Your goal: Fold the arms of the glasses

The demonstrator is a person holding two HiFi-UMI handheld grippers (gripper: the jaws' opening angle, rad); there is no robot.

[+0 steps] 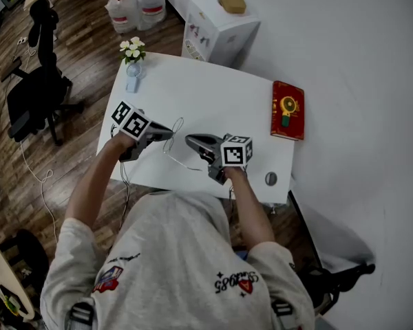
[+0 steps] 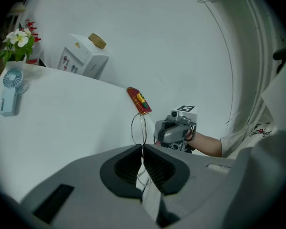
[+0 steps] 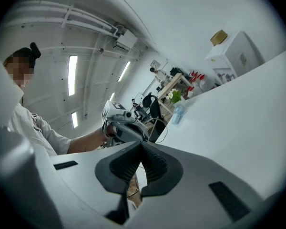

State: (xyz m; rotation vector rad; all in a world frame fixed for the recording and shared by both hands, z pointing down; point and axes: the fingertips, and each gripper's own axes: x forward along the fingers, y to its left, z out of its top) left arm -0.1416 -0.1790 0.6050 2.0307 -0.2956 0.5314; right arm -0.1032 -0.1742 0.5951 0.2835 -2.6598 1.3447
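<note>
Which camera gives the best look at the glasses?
Head view: it alone shows the glasses with lens and a long arm together. The left gripper view shows just one lens ring, close up; the right gripper view doesn't show them clearly.

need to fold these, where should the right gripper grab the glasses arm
Probably take the free arm near its tip, coming from the right with the right gripper. The left gripper is shut on the frame by the lens, and the thin wire arm sticks out toward the person.
</note>
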